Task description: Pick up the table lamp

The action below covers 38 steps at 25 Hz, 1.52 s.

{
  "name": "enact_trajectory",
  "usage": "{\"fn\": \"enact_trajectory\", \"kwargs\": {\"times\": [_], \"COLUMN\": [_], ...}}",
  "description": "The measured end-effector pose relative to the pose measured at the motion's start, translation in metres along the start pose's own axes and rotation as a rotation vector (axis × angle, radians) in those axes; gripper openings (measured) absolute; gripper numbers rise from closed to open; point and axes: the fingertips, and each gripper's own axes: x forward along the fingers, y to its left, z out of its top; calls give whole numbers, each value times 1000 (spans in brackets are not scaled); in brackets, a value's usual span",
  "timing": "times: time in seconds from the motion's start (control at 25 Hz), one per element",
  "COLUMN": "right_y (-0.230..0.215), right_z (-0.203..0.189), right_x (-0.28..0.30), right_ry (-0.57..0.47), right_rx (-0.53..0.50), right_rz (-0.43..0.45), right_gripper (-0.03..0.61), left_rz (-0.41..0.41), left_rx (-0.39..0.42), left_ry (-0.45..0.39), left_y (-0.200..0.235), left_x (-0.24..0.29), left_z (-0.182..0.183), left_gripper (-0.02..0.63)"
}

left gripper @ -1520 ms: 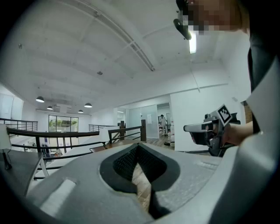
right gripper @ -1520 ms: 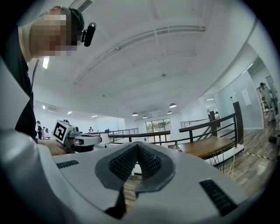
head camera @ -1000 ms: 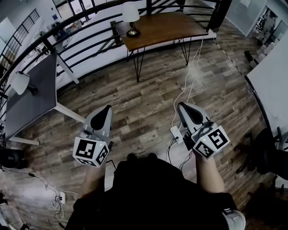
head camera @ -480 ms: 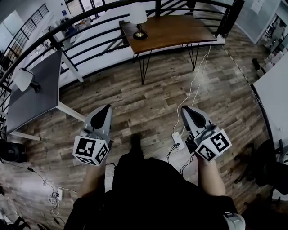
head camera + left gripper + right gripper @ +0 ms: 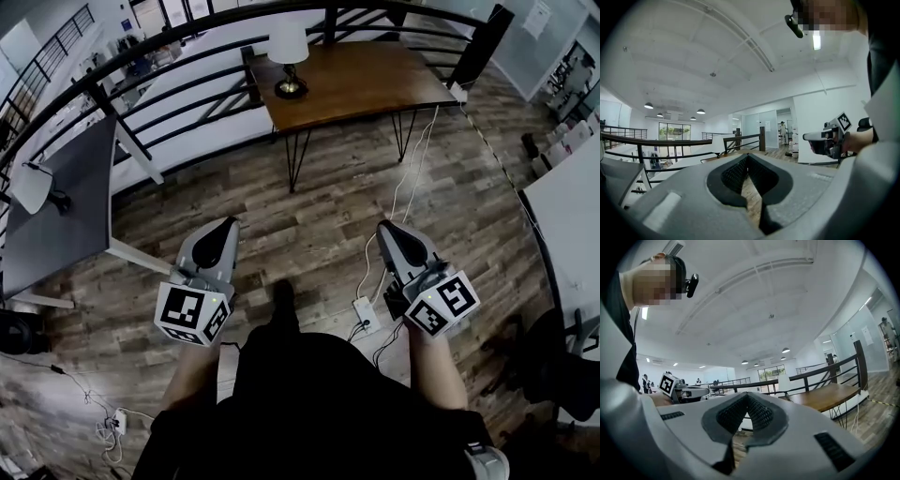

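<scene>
Table lamp point(image 5: 289, 58) stood upright, white shade over dark base, at the far-left corner of the wooden bench point(image 5: 375, 80), just in front of the black railing point(image 5: 187, 89). Both hand-held grippers were well short of it, over the plank floor point(image 5: 309, 202), w/ bare floor btwn them & the bench. Left hand-held gripper point(image 5: 225, 228) pointed level toward the bench, jaws closed tip to tip, nothing btwn them. In the left gripper view only floor showed thru the slit behind the tips. Right hand-held gripper point(image 5: 387, 230) was abt level w/ the left, likewise closed & empty. In the right gripper view the lamp point(image 5: 783, 383) showed small, above & right of the jaws, on the bench point(image 5: 825, 397). A white power strip point(image 5: 364, 314) w/ cables lay on the floor near the right hand-held gripper.
</scene>
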Motion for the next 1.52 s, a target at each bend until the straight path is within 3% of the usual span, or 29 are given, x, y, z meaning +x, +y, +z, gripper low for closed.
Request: {"fn": "enact_trajectory", "kwargs": {"times": [0.4,0.88,1.52], "right_y": [-65,-136,-314], "right_z": [18,7,-4], "right_x": [150,256,379], "right_ry": [-10,33,86], "right_rx": [14,55,103], "right_rz": [-33,-54,61], "right_gripper": [14,14,14], "left_rz": [-51,-123,-22], "left_rx": [-8,-11,-26], "left_ry": [-1,20,11], "left_y": [116,184,235], "left_x": [115,228,429], "left_z": [9,6,-1], "left_gripper": [8,8,6]}}
